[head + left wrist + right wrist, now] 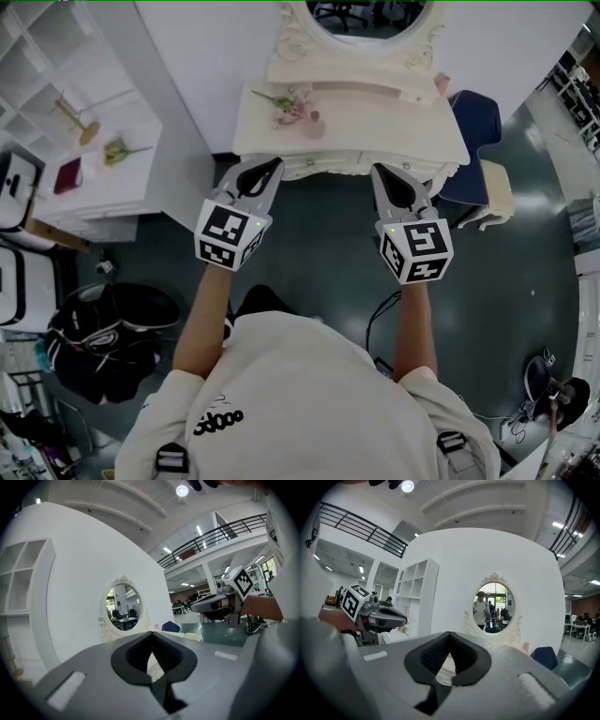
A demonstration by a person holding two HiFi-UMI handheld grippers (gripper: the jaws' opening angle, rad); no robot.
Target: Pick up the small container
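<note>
A small pink container [314, 126] stands on the white vanity table [384, 127], next to a sprig of flowers [284, 105]. Both grippers hover side by side in front of the table's near edge, short of the container and not touching it. My left gripper [265, 172] is shut with nothing in it; in its own view the dark pads [140, 656] meet at the tip [151, 637]. My right gripper [392, 180] is also shut and empty, its tip [449, 637] pointing toward the mirror. Each gripper shows in the other's view: right gripper [213, 604], left gripper [384, 616].
An oval mirror [366, 19] rises behind the table. Another small pink item [441, 84] sits on the table's raised right ledge. A blue chair [473, 127] and a cream stool [497, 187] stand to the right. White shelves [89, 141] are on the left, with a black bag [112, 328] on the floor.
</note>
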